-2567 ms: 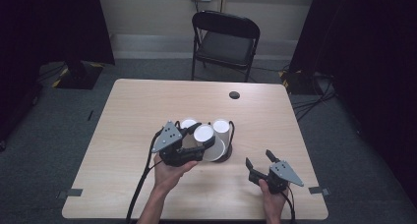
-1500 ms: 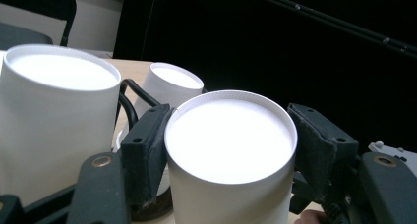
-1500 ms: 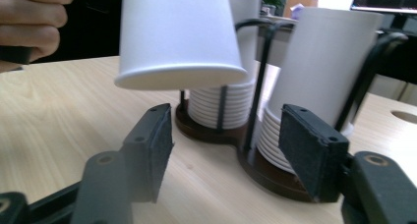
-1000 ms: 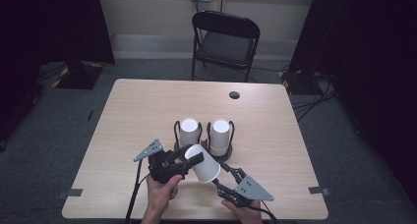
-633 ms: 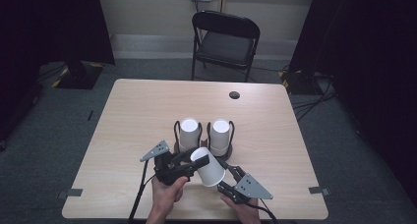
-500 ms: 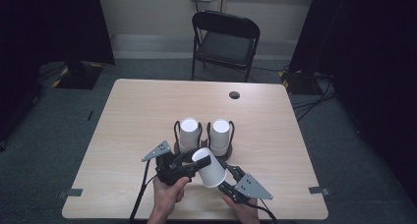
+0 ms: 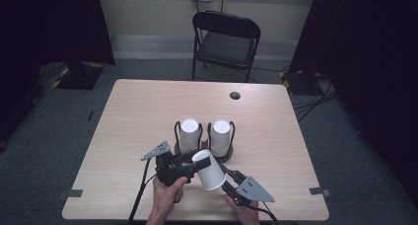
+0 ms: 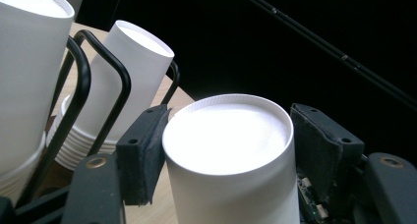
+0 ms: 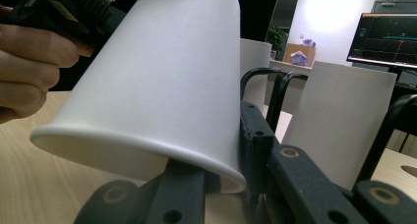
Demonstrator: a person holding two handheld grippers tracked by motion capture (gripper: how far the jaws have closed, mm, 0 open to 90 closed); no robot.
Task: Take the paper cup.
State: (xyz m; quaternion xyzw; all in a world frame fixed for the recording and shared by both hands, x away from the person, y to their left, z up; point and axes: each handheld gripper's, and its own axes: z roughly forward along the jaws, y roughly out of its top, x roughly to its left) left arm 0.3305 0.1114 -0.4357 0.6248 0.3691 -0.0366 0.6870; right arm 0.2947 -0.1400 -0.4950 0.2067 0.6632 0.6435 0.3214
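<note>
White paper cup (image 7: 209,169), above the table's (image 7: 123,136) near edge, passes between tongs: left gripper (image 7: 190,168) has just been loosening off its base, so right gripper (image 7: 226,180), just closing onto the rim, should pinch gently.

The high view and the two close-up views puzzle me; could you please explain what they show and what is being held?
A person at a table works two hand-held grippers, each carrying its own camera. The high view looks down from above; the other two views look along each gripper's fingers. On the table stand a left stack and a right stack of upturned white paper cups in black wire holders. A single cup sits between the tools. The right gripper pinches its rim, its fingers having just closed. The left gripper has its fingers around the cup's closed end; they have just been opening, with a gap beside one.
</note>
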